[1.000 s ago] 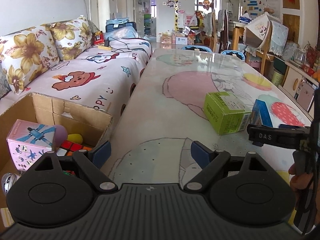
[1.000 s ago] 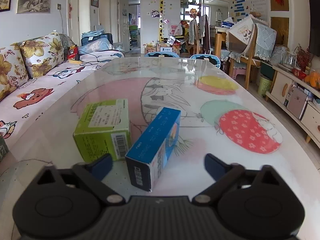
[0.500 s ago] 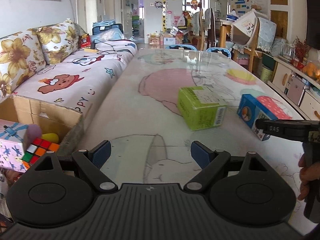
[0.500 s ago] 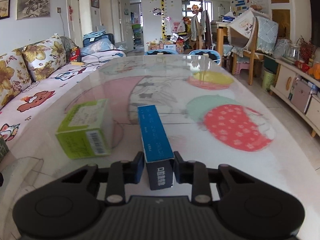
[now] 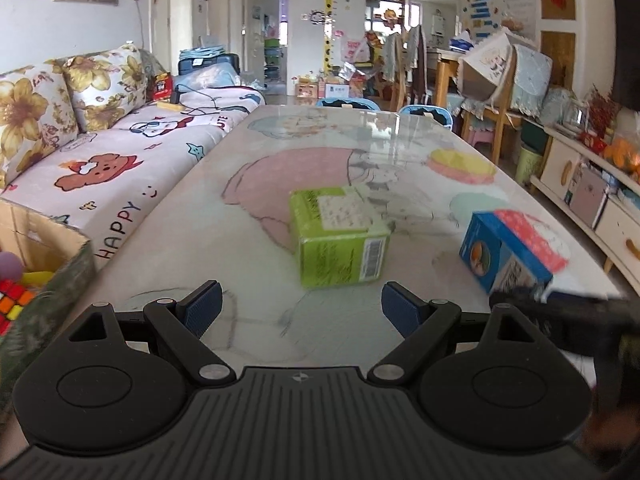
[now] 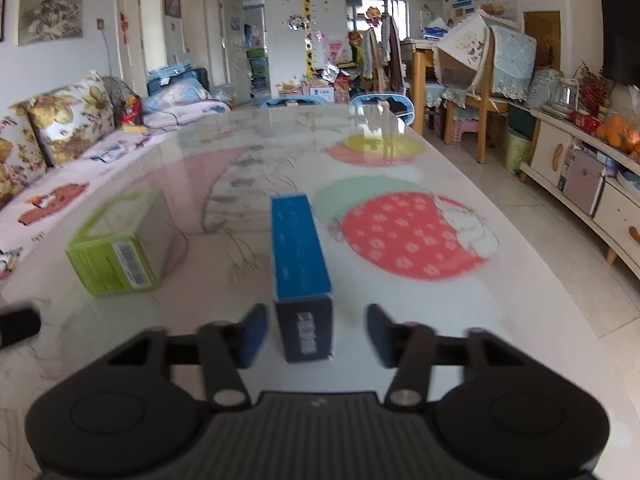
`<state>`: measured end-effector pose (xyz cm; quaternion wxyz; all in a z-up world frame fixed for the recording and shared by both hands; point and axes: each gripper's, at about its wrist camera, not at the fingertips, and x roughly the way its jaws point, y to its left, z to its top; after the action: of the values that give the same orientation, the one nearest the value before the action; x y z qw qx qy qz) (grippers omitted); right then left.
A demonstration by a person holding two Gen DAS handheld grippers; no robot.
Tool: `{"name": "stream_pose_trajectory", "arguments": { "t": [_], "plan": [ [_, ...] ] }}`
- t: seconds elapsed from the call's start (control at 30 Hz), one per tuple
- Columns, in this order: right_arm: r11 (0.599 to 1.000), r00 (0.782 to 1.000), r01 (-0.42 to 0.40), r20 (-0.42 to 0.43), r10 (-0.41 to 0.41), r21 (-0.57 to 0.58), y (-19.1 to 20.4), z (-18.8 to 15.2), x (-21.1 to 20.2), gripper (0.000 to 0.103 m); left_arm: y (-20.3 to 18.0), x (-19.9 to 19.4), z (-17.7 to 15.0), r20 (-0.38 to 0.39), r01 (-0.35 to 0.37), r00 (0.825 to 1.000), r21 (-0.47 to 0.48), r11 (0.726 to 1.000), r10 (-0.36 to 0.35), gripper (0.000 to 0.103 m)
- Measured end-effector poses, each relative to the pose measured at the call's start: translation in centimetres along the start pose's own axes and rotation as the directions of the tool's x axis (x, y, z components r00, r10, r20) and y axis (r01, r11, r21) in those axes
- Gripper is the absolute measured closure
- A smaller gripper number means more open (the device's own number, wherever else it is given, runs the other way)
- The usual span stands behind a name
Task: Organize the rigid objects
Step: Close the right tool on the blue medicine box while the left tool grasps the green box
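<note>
Blue pads frame the near end of the blue box (image 6: 301, 248), which lies lengthwise on the table (image 6: 520, 320) between the fingers of my right gripper (image 6: 316, 336); those fingers are opening, and I see a gap on each side of the box, so nothing is pressing on it now. It points straight away from me, which I judge leaves its narrow width squared to my pads for a clean pinch. My left gripper (image 5: 298, 310) hangs with its fingers spread wide and nothing between them, low over bare table. Just beyond it sits the green box (image 5: 338, 236), resting flat with its barcode face toward me, well apart from the blue one. At my left edge the cardboard box (image 5: 60, 264) stands beside the table with a colour cube (image 5: 14, 298) inside; I take it as the place these boxes go. Farther left runs the sofa (image 5: 120, 176).
</note>
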<state>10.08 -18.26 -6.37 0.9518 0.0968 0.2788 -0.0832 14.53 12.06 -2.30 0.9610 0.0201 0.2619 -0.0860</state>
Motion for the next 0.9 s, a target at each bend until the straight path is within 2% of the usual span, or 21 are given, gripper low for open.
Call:
{"name": "stream_pose_trajectory", "arguments": {
  "t": [0.03, 0.1, 0.47, 0.67, 0.73, 0.83, 0.9],
  "plan": [
    [1.0, 1.0, -0.004, 0.002, 0.004, 0.018, -0.3, 0.0, -0.1, 0.033, 0.0, 0.5, 0.3, 0.001, 0.001, 1.0, -0.008, 1.0, -0.001, 0.0],
    [0.999, 1.0, -0.015, -0.013, 0.016, 0.041, -0.7, 0.0, 0.1, 0.019, 0.0, 1.4, 0.6, 0.005, 0.005, 1.0, -0.003, 1.0, -0.005, 0.0],
    [0.999, 1.0, -0.011, -0.017, 0.012, 0.049, -0.9, 0.5, 0.8, 0.014, 0.9, 5.7, 2.5, 0.003, -0.022, 1.0, 0.021, 1.0, 0.022, 0.0],
    [0.999, 1.0, -0.009, -0.012, 0.01, 0.047, -1.0, 1.2, 1.7, 0.014, 1.1, 7.1, 2.3, -0.028, -0.033, 0.999, 0.041, 0.999, 0.035, 0.0],
    [0.999, 1.0, -0.019, -0.014, 0.02, 0.047, -1.1, 1.3, 1.8, 0.017, 0.9, 7.2, 2.1, -0.033, -0.042, 0.998, 0.055, 0.998, 0.044, 0.0],
    [0.999, 0.999, -0.032, -0.011, 0.032, 0.026, -0.7, 1.3, 1.8, 0.031, 0.5, 7.0, 1.7, -0.054, -0.05, 0.997, 0.065, 0.997, 0.053, 0.0],
    [0.999, 0.999, -0.035, -0.012, 0.035, -0.001, -0.3, 1.3, 1.7, 0.046, 0.2, 6.6, 1.4, -0.07, -0.048, 0.996, 0.072, 0.996, 0.053, 0.014]
  ]
}}
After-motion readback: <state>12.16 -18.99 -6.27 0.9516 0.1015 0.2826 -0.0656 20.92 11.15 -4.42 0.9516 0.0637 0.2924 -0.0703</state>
